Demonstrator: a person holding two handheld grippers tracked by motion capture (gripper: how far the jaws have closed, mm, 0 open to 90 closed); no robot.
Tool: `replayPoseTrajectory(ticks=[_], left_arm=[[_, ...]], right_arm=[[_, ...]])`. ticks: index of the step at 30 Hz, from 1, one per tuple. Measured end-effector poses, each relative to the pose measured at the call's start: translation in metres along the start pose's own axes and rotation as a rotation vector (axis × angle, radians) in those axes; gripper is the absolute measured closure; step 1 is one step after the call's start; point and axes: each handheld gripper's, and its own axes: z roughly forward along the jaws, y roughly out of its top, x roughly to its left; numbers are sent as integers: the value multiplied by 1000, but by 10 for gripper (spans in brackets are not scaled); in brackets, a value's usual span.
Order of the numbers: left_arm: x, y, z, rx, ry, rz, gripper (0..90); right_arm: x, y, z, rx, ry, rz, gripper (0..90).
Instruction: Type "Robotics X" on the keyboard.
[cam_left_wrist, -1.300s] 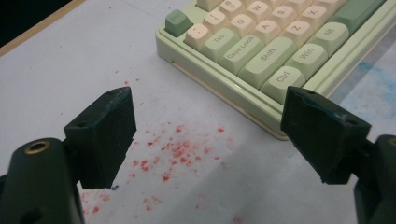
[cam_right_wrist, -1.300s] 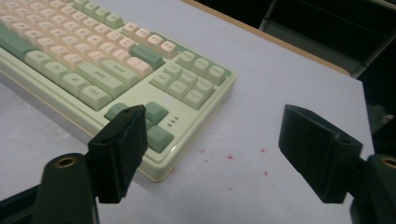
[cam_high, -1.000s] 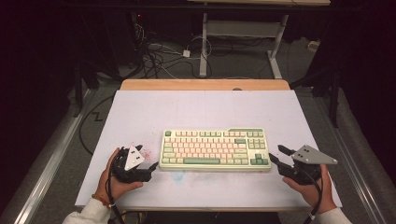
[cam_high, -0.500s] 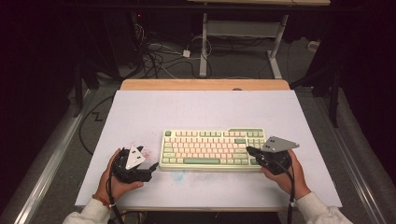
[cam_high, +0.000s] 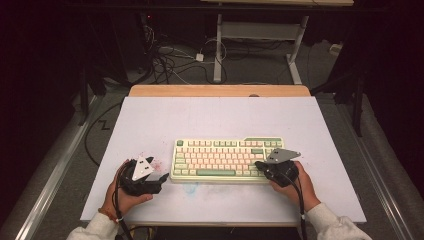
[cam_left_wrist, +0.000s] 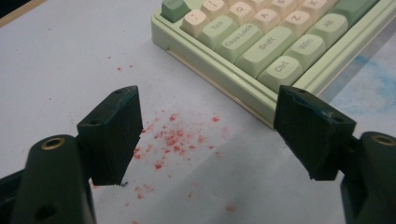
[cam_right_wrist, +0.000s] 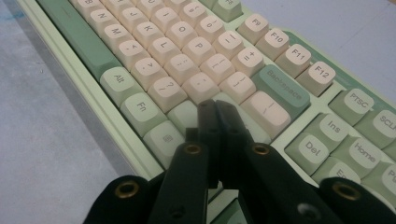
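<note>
Red specks dot the white table (cam_high: 150, 125) under the left tongs (cam_left_wrist: 208, 135), jaws wide and empty, just left of the green keyboard (cam_high: 225, 155). It looks rigid, light, best gripped by its side edges. Right tongs (cam_right_wrist: 217, 114), shut, perhaps touch a right-hand key; open room lies beyond.

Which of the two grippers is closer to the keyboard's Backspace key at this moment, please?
The right. The right gripper, jaws shut, sits over the keyboard's right end, its tips just short of the Backspace key. The left gripper, jaws open, rests on the table off the keyboard's left end.
</note>
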Motion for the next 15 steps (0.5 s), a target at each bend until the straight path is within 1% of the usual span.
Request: replayPoseTrajectory(ticks=[1, 2, 3, 4, 5, 6, 7, 8, 9, 10, 11, 13, 15], left_arm=[[1, 0, -1, -4, -2, -2, 245], [1, 0, -2, -13, -1, -12, 275], [2, 0, -2, -15, -1, -16, 275], [3, 1, -4, -13, 2, -27, 357], [3, 1, -4, -13, 2, -27, 401], [4, 1, -4, -11, 2, -37, 401], [5, 1, -5, -7, -8, -42, 524], [6, 2, -6, 4, -15, -53, 584], [6, 2, -6, 4, -15, -53, 642], [7, 3, -6, 5, -25, -60, 642], [7, 3, -7, 8, -26, -66, 751], [8, 5, -7, 19, -49, -71, 823], [8, 6, -7, 24, -52, -68, 860]], right_arm=[[0, 0, 0, 0, 0, 0, 900], [-1, 0, 0, 1, 2, 2, 900], [-1, 0, 0, 1, 2, 2, 900], [-1, -1, 0, -2, 2, 6, 900], [-1, -1, 0, -2, 2, 6, 900], [0, -1, 0, -3, 1, 6, 900], [0, -2, 0, -7, -3, 6, 900], [1, -2, -1, -7, -5, 4, 900], [1, -2, -1, -7, -5, 4, 900], [1, -2, -1, -8, -6, 2, 900], [1, -3, -1, -11, -6, 3, 900], [1, -3, -1, -10, -6, 2, 900], [1, -3, -1, -10, -7, 1, 900]])
